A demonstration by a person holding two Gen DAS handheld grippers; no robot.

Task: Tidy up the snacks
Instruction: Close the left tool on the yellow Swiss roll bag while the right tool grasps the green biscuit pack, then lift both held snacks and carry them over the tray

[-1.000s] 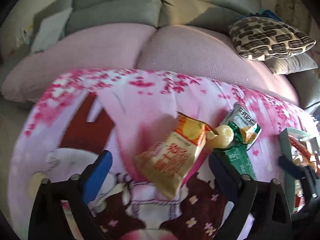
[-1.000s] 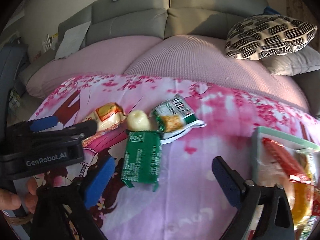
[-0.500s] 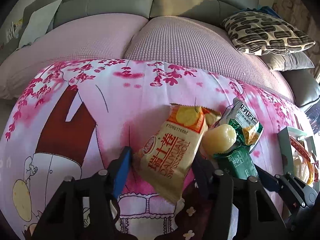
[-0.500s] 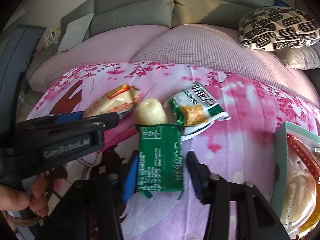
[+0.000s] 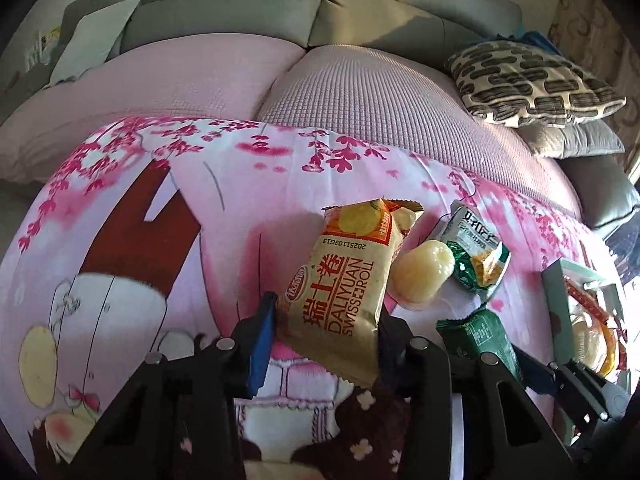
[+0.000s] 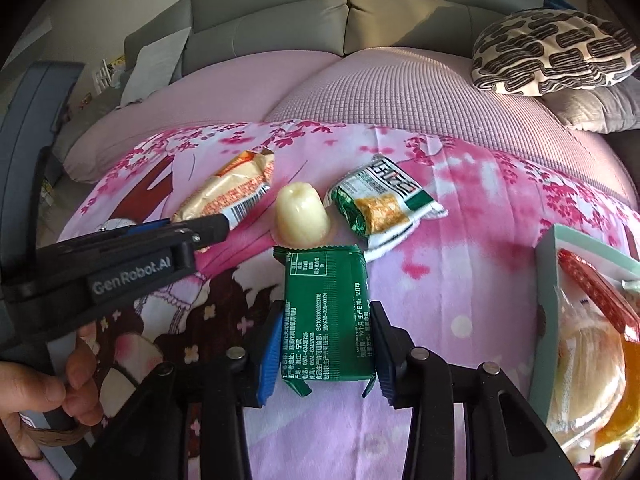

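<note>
A tan and orange Swiss roll packet (image 5: 344, 276) lies on the pink cartoon blanket (image 5: 160, 240). My left gripper (image 5: 326, 308) is closing its jaws on the packet's near end, with both pads against its sides. In the right wrist view, my right gripper (image 6: 326, 312) is shut on the near end of a dark green packet (image 6: 326, 292). A pale yellow jelly cup (image 6: 302, 214) and a green and white snack packet (image 6: 384, 204) lie just beyond it. The left gripper (image 6: 216, 226) reaches in from the left, held by a hand (image 6: 60, 392).
A pale green box (image 6: 546, 280) holding several snacks sits at the right edge of the blanket. Behind the blanket is a pink-covered sofa seat (image 6: 400, 92) with grey back cushions. A black and cream patterned pillow (image 6: 552, 52) lies at the far right.
Both grippers went from wide open to closed, the left on the Swiss roll packet and the right on the dark green packet. Both views edged closer to the snacks.
</note>
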